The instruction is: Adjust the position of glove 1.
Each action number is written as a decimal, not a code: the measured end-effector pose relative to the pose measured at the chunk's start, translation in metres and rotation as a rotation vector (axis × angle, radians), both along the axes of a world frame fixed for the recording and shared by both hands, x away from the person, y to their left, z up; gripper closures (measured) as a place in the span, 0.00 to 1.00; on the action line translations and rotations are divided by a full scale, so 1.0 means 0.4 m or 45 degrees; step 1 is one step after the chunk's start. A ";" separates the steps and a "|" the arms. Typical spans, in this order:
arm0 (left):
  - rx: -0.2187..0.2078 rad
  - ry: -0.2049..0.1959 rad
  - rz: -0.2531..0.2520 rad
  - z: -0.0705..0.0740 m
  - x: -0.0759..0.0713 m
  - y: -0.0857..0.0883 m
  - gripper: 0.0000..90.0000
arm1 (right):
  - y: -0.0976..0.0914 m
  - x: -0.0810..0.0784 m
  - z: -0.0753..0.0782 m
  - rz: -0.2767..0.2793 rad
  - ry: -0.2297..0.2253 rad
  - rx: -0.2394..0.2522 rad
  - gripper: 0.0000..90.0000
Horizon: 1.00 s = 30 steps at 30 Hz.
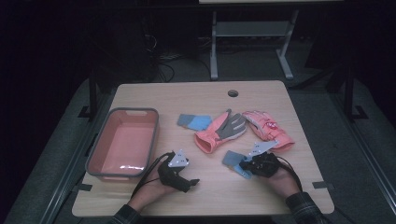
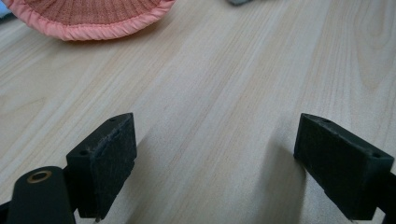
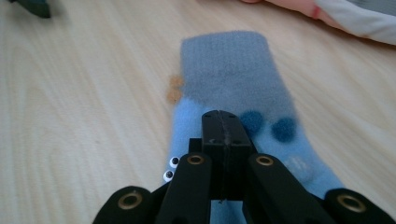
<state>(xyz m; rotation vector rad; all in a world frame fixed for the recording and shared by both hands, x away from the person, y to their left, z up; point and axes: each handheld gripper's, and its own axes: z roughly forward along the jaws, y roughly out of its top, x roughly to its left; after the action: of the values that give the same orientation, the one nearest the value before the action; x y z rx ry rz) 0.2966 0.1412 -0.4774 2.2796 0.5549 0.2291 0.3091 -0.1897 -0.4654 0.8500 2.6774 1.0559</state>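
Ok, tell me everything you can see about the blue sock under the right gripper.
The sock is small and fuzzy, light blue with a grey end, two darker blue dots, small orange nubs on one edge and a pair of googly eyes. It lies flat on the table, just in front of the pink glove. The right gripper sits over its middle with jaws together; whether they pinch the fabric is hard to tell.
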 end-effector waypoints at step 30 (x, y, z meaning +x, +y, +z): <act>0.005 -0.005 -0.004 0.000 0.001 0.000 0.14 | 0.009 -0.126 0.036 0.113 0.014 0.031 1.00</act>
<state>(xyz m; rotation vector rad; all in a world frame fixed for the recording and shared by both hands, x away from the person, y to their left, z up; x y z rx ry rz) 0.2968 0.1413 -0.4775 2.2836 0.5491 0.2331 0.2587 -0.1862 -0.4510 0.7492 2.7401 1.1081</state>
